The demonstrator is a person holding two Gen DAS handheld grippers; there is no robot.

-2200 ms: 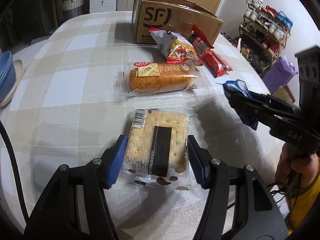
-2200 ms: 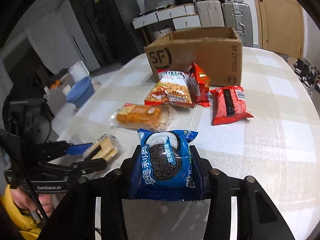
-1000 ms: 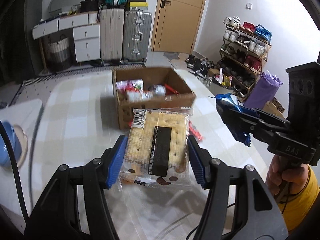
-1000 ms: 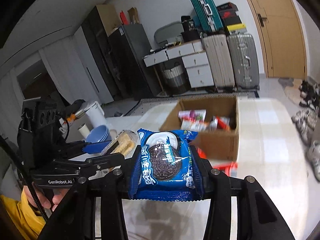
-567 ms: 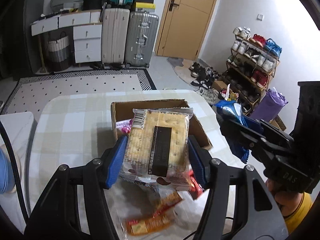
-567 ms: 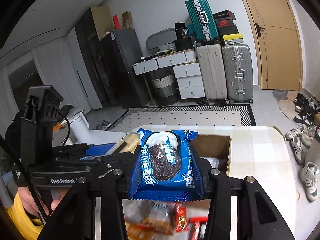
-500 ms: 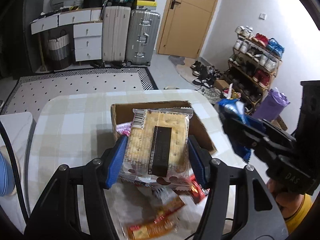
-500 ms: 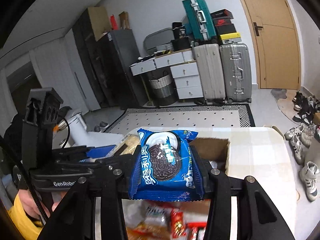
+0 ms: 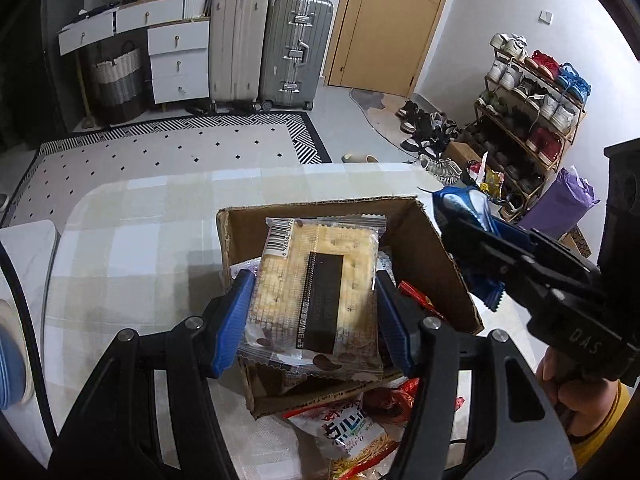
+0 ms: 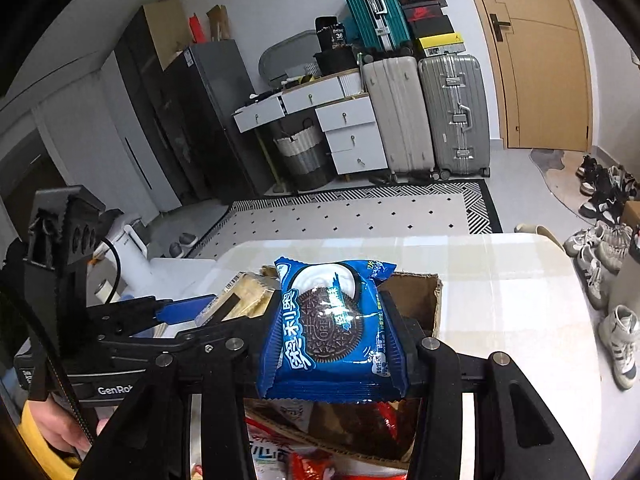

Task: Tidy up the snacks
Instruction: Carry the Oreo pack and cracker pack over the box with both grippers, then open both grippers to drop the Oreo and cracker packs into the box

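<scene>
Blue pads of the left gripper clamp a clear-wrapped cracker pack from both sides, holding it above the open box. The right gripper grips a blue cookie pack between its black fingers, also raised over the box's near edge. Each gripper shows in the other's view, side by side and close together. Inside the box lie a few wrapped snacks, mostly hidden by the cracker pack. Before the box, on the checked table, sit a noodle-snack bag and red packets. Suitcases, a door and a shoe rack stand beyond.
</scene>
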